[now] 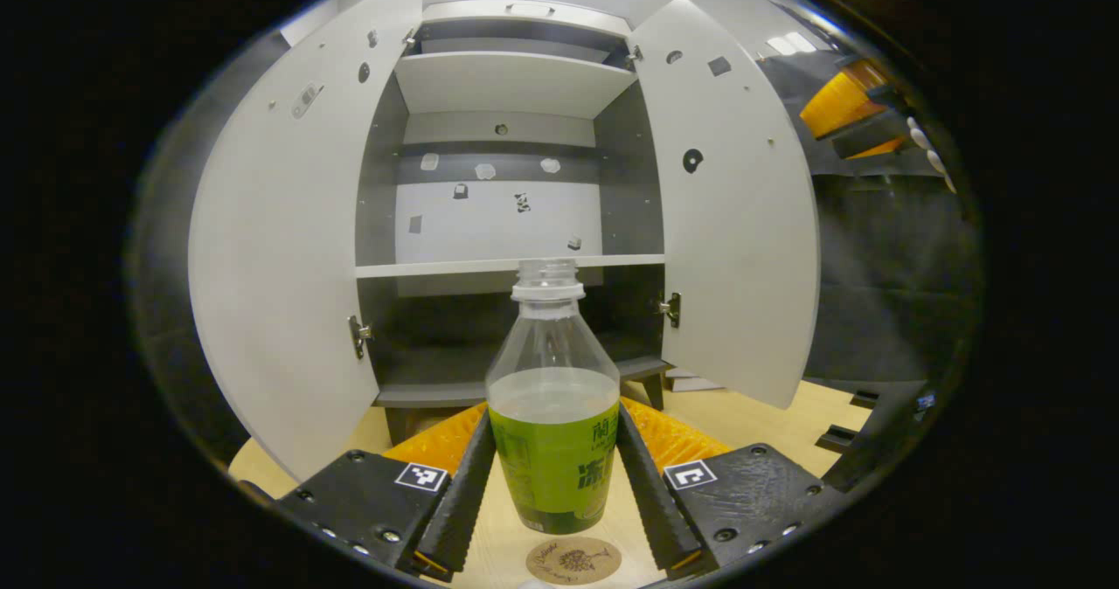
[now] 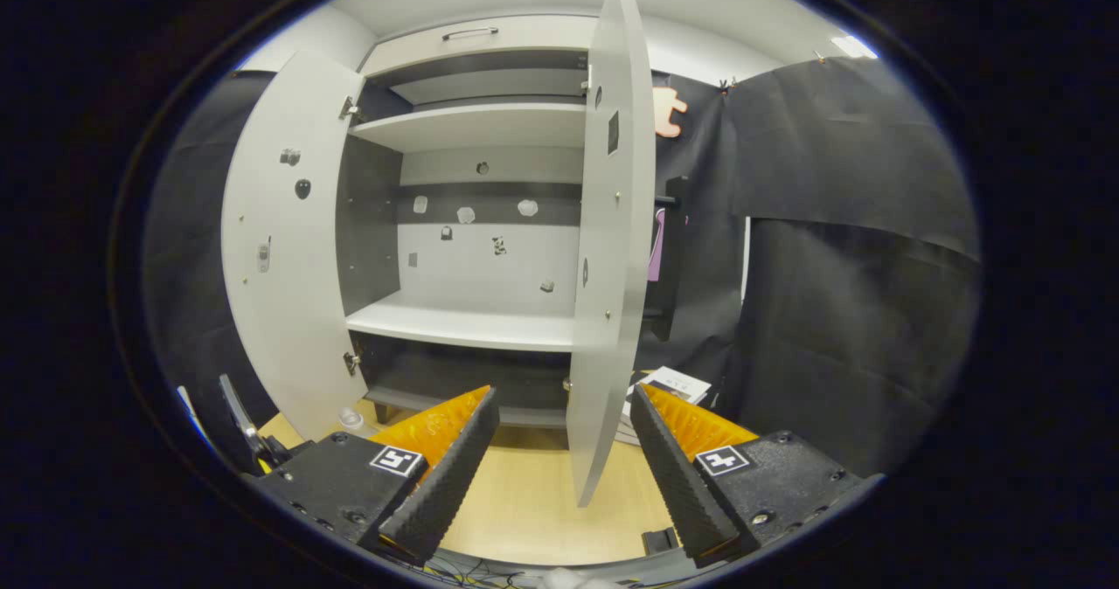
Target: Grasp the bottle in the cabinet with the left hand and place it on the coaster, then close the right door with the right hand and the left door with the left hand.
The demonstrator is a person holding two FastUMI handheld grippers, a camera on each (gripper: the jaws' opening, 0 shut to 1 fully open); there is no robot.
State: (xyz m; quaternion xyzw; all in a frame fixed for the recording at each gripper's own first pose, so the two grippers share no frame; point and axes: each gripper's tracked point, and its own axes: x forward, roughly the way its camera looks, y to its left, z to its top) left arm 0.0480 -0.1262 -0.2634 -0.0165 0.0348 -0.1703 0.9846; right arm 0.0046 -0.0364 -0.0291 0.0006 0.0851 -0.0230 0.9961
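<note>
A clear, uncapped bottle [image 1: 551, 432] with a green label stands upright between my left gripper's [image 1: 555, 414] fingers, which press on both its sides. Its base hangs just above the table, close behind a round brown coaster [image 1: 573, 560] at the near edge. Beyond it the cabinet [image 1: 511, 266] is wide open, with the left door [image 1: 280, 266] and right door [image 1: 734, 222] both swung out. In the right gripper view my right gripper [image 2: 564, 392] is open and holds nothing, and the right door [image 2: 612, 266] shows edge-on ahead of it. The right gripper [image 1: 848, 104] also appears high at the right.
The cabinet stands on short legs on a light wooden table [image 2: 524, 493]. Its white shelves [image 2: 463, 322] are bare. Papers [image 2: 669, 385] lie on the table behind the right door. Black cloth [image 2: 857, 266] hangs to the right.
</note>
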